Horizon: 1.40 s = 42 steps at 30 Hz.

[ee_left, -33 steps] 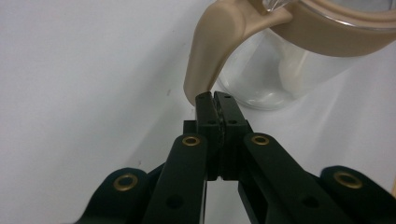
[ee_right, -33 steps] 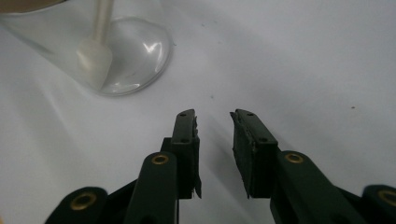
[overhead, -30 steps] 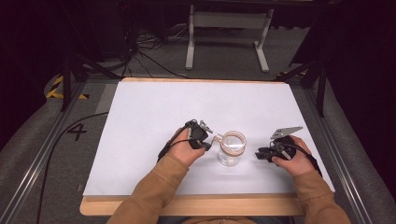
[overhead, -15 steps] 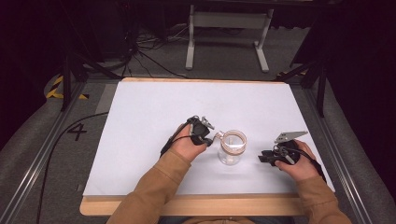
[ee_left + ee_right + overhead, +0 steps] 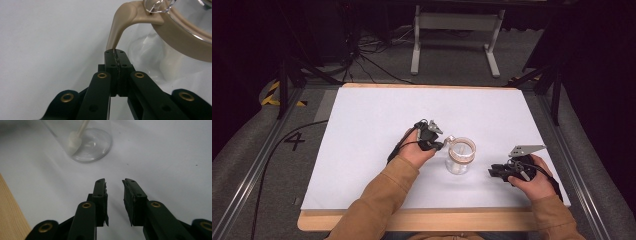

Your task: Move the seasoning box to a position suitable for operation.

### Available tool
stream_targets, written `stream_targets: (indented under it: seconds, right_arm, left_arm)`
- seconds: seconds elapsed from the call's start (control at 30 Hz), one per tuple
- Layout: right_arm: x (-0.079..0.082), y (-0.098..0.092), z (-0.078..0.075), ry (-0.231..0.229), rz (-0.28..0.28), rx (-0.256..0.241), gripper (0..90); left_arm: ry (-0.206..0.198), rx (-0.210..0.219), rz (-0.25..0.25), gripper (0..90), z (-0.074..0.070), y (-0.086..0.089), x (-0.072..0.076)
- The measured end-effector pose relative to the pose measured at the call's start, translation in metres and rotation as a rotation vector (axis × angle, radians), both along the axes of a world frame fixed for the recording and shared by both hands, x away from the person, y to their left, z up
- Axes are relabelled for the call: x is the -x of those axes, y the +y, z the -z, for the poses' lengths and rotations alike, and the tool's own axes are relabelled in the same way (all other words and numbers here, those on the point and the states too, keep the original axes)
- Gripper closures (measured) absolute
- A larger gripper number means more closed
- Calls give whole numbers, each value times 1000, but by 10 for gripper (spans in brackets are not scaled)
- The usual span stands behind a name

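Observation:
A clear glass jar (image 5: 460, 159) with a tan lid ring (image 5: 180, 32) stands on the white table (image 5: 377, 115), near the front middle. A tan tab (image 5: 117, 32) curves down off the lid's rim. My left gripper (image 5: 439, 145) is just left of the jar and shut on the tip of that tab (image 5: 116, 53). My right gripper (image 5: 493, 172) rests on the table to the right of the jar, apart from it. It stands open with nothing between its fingers (image 5: 114, 185). Inside the jar (image 5: 87, 145) leans a white stick (image 5: 75, 137).
The table's wooden front edge (image 5: 422, 220) runs just below both forearms. Around the table are a dark floor with cables (image 5: 377, 55) and a grey stand (image 5: 452, 30) behind the far edge. White surface lies open to the left and back of the jar.
My right gripper has drifted slightly toward the table's front edge, away from the jar. The left gripper and the jar have stayed in place.

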State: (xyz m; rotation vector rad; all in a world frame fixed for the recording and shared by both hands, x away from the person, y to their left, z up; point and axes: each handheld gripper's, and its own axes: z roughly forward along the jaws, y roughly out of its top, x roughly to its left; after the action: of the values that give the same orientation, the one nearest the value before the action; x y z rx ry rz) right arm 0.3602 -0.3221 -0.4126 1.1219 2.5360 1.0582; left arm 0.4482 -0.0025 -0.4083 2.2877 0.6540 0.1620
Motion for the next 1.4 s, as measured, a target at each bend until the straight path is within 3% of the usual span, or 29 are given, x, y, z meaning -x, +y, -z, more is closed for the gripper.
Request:
stream_targets:
  seconds: [0.17, 0.37, 0.67, 0.93, 1.4]
  right_arm:
    - [-1, 3, 1, 1, -8, -6, 799]
    - [-6, 9, -4, -29, -22, -38, 886]
    - [-28, 29, 0, -76, -85, -6, 900]
    - [-44, 43, 3, -80, -119, 15, 900]
    - [-37, 56, 1, -61, -165, 48, 900]
  left_arm:
    - [28, 9, -17, 890, -3, 6, 0]
    - [20, 33, -39, 883, -13, 20, 6]
    - [38, 26, -77, 875, -15, 43, 22]
    - [42, 29, -112, 874, -14, 59, 29]
    - [45, 35, -111, 872, -14, 63, 27]
